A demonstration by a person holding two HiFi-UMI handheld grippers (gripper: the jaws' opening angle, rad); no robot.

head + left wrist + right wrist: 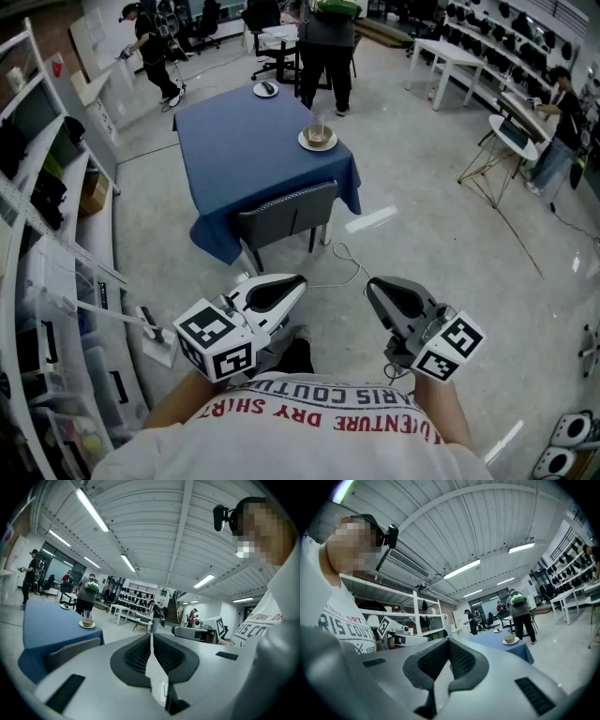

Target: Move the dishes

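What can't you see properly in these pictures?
- Far dish, head view: too small to tell what the dark thing on it is.
- Near dish, head view: the cup on it is too small to show what it holds.
- Chair, head view: its seat is hidden under the blue tablecloth.
- Standing person, head view: cut off by the top edge.

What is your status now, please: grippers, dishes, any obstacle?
Both shut, empty: left gripper, right gripper. Cup on saucer and small plate on blue table, untouched. Grey chair stands at table's near side.
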